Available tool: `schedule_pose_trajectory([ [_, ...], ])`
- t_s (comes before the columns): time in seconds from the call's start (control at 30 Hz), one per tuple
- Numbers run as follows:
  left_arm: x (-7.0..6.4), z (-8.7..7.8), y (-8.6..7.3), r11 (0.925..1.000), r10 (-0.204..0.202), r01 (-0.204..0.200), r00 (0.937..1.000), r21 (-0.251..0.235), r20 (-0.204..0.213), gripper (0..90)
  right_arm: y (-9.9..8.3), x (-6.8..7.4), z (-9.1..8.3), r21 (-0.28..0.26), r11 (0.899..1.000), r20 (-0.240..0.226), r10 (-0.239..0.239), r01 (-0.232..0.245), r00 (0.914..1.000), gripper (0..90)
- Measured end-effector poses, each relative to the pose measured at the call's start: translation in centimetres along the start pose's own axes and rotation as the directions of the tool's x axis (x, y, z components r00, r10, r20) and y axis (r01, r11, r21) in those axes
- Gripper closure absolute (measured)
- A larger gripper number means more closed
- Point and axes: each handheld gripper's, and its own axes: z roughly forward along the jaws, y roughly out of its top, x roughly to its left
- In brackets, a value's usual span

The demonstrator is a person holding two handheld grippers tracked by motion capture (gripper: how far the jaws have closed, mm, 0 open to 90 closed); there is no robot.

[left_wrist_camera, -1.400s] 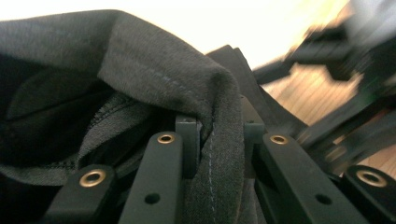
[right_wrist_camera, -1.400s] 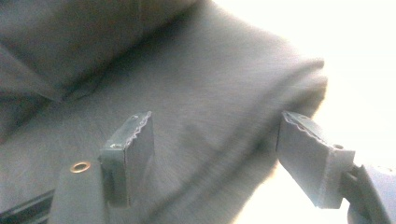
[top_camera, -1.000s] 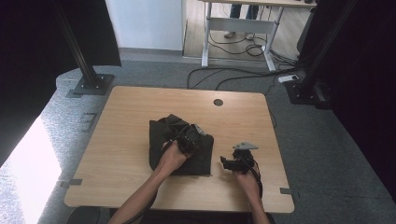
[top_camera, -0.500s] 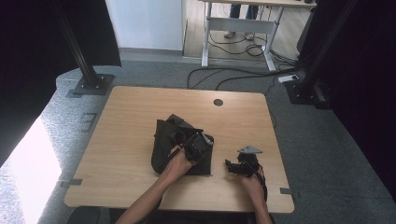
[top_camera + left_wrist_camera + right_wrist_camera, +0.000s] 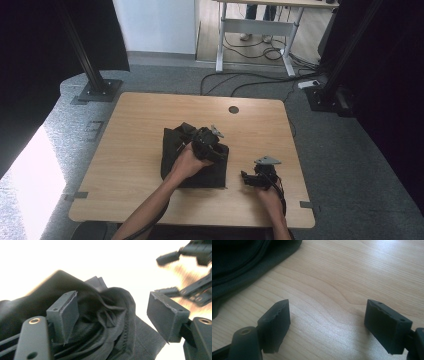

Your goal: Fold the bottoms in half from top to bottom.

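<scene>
No container stands on the wooden surface; the one thing on it is a dark garment, lying a little toward the near edge of the middle; it is black to charcoal, folded roughly square, flat at its near half and bunched into soft folds at its far half; in the left gripper view a stitched hem runs down the crumpled cloth. The left tongs sit over the garment's right part, jaws spread wide, with the bunched fabric rising between them and one pad against a fold; they clamp nothing. The right tongs rest low near the surface, just right of the garment and apart from it, jaws likewise wide apart over bare wood; the garment's edge lies ahead of them to one side.
</scene>
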Motion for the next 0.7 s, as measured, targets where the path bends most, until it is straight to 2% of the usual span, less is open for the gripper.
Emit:
schedule_pose_trajectory([
  [0.17,2.0,-3.8,1.0,0.9969,-0.042,0.044,0.9988,-0.065,0.023,20.5,0.0,0.0,0.0,0.001,1.000,0.000,0.000,0.000,1.0000,20.0],
  [0.3,4.1,-6.8,1.1,0.9940,-0.057,0.054,0.9979,-0.095,-0.031,16.5,0.0,0.0,0.0,0.001,1.000,-0.002,-0.002,0.002,1.0000,19.7],
  [0.4,6.0,-8.6,0.5,0.9913,-0.082,0.074,0.9940,-0.109,-0.073,14.6,0.0,0.0,0.0,0.001,1.000,-0.001,-0.002,0.002,1.0000,19.6],
  [0.5,8.3,-9.7,-0.6,0.9859,-0.123,0.108,0.9853,-0.128,-0.118,12.6,0.0,0.0,0.0,0.001,1.000,-0.001,-0.002,0.002,1.0000,19.5],
  [0.57,9.9,-10.1,-1.6,0.9843,-0.143,0.124,0.9777,-0.125,-0.154,7.0,0.0,0.0,0.0,0.000,1.000,0.001,-0.002,0.002,1.0000,19.5],
  [0.63,11.4,-10.2,-2.7,0.9847,-0.155,0.134,0.9670,-0.111,-0.203,0.8,0.0,0.0,0.0,0.000,1.000,0.001,-0.002,0.002,1.0000,19.4],
  [0.7,12.8,-10.3,-4.0,0.9830,-0.174,0.153,0.9544,-0.102,-0.243,0.0,0.0,0.0,0.0,-0.001,1.000,0.001,-0.002,0.002,1.0000,19.4],
])
